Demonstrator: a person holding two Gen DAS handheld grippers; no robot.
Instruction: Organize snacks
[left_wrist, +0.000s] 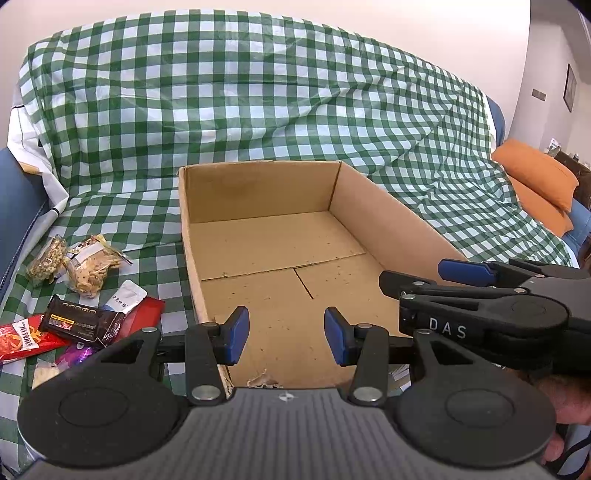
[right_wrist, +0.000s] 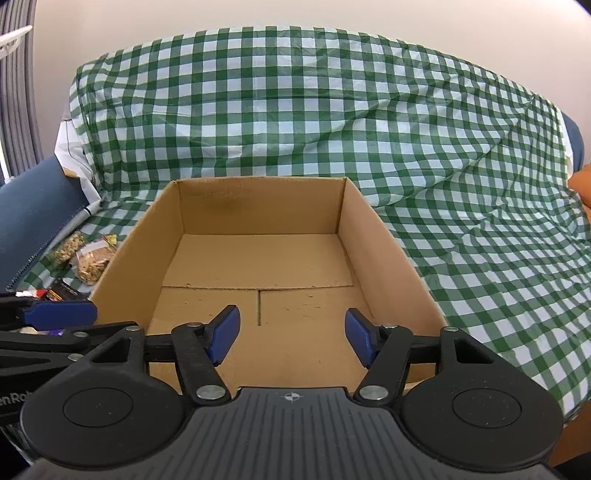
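Observation:
An open cardboard box (left_wrist: 369, 206) with nothing inside stands on a green checked cloth; the right wrist view shows the box (right_wrist: 373, 229) head-on. Left of it lie snack packs: two clear bags of nuts (left_wrist: 74, 264), a dark chocolate bar (left_wrist: 79, 321) and a red packet (left_wrist: 22, 339). My left gripper (left_wrist: 286, 339) hovers over the box's near edge, open, nothing between its blue pads. My right gripper (right_wrist: 291, 338) hangs over the box's near part, open and holding nothing. The right gripper (left_wrist: 480, 295) also shows side-on at the right of the left wrist view.
The checked cloth (right_wrist: 480, 221) drapes over a sofa back and seat. An orange cushion (left_wrist: 535, 177) lies at the far right. A blue sofa arm (right_wrist: 33, 214) stands at the left. A hand (left_wrist: 565, 402) grips the right tool.

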